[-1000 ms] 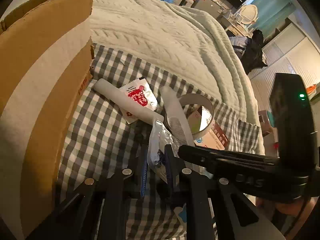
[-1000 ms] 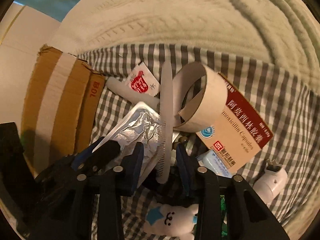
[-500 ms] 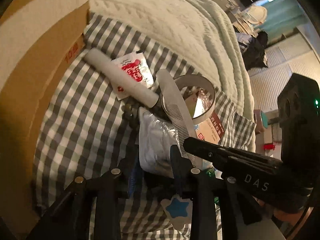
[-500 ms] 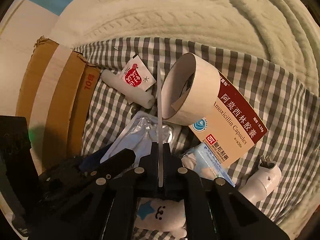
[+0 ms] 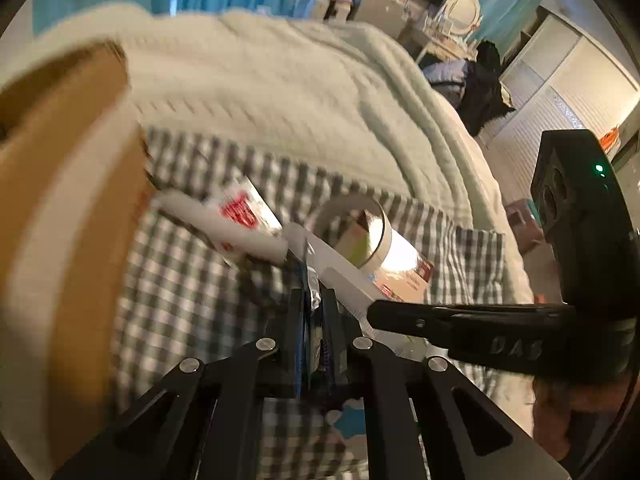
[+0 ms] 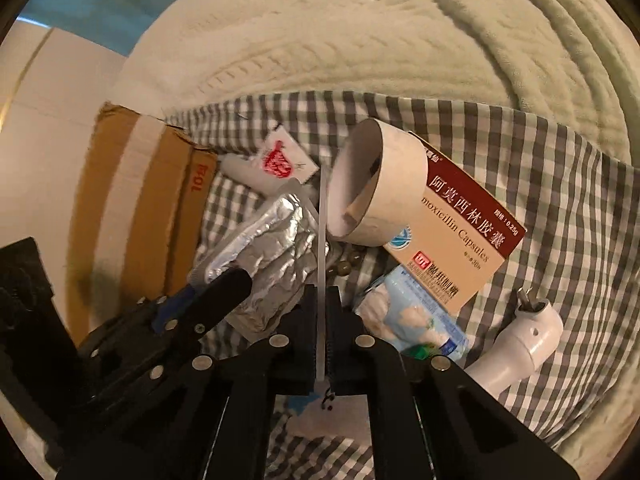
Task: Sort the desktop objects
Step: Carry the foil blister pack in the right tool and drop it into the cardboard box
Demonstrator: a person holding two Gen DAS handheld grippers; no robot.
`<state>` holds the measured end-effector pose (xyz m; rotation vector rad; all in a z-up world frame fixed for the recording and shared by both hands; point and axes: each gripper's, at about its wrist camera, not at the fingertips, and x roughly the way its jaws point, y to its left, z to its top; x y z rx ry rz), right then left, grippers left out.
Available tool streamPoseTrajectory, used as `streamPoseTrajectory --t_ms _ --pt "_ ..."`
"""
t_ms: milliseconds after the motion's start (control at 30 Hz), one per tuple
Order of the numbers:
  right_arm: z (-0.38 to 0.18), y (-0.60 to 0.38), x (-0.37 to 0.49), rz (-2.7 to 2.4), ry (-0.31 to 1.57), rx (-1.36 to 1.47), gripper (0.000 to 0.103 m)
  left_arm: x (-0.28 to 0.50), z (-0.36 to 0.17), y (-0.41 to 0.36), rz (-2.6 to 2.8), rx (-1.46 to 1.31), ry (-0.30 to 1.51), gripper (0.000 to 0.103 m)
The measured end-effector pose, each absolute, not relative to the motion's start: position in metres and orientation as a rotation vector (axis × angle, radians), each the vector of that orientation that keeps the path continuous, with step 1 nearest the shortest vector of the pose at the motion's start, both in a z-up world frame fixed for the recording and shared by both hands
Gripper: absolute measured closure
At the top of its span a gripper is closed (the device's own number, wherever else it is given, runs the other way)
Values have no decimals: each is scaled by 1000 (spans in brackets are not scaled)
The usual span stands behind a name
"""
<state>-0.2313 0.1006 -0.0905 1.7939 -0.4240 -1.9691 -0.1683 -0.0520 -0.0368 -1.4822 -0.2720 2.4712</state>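
R gripper (image 6: 322, 332): fingers clamped tight on the toothed end of a slim translucent white plastic comb (image 6: 321, 240), seen edge-on, so its teeth are hard to make out; long axis runs straight up-frame, away from the camera, far tip ending just beside the rim of a white cardboard tape roll (image 6: 380, 188). L gripper (image 5: 314, 320): fingers have just been closing and now pinch a crinkled silver foil blister pack w/ blue edge (image 5: 311, 300); in the L wrist view only its thin edge shows, the rest hidden btwn the fingers. In the R wrist view the foil pack (image 6: 276, 256) shows broadside, long axis slanting from lower left to upper right, near end covered by the L gripper (image 6: 224, 288), which enters from the left. L wrist view is motion-blurred; print on things there is unreadable. Outward: both things sit over a grey-and-white checked cloth (image 6: 560, 208) spread on a bed w/ a cream cable-knit blanket (image 6: 360, 32). Tape roll lies on its side, partly over a maroon-and-tan medicine box (image 6: 460, 236). Near it: a pale blue wrapped packet (image 6: 412, 316), a white plastic plug-like part (image 6: 524, 340) cut off by the R gripper frame, a white sachet w/ red print (image 6: 280, 156) on a white tube (image 6: 248, 172), and dark round beads (image 6: 348, 264), partly hidden. A brown cardboard box w/ pale tape stripe (image 6: 132, 184) stands at the cloth's left edge.
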Motion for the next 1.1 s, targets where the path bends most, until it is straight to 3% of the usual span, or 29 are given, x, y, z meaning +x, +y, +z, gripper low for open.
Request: streamPoseTrajectory --t_ms 100,267,433,567,733,900,1100 --pt "-80 101 -225 -1955 -437 1779 100 -158 -24 -48 2482 -1434 -167 96" --pt "-50 94 -221 -1985 -429 1703 100 -156 4 -57 2539 -1402 -142 96" --pt "13 63 -213 -2097 -224 1522 100 -154 62 -76 2672 -1292 -113 96" --pt "58 25 -198 -2141 -69 1376 100 -147 104 -103 2767 -1209 -142 96" --pt "89 -11 -182 -2134 -37 1252 100 -134 142 -160 2868 -1138 -262 96" --pt "100 -61 -176 -2126 27 1159 100 -124 153 -217 2989 -1133 -394 96" --pt "69 -122 -178 -2049 39 1199 100 -123 110 -261 2988 -1325 -447 96"
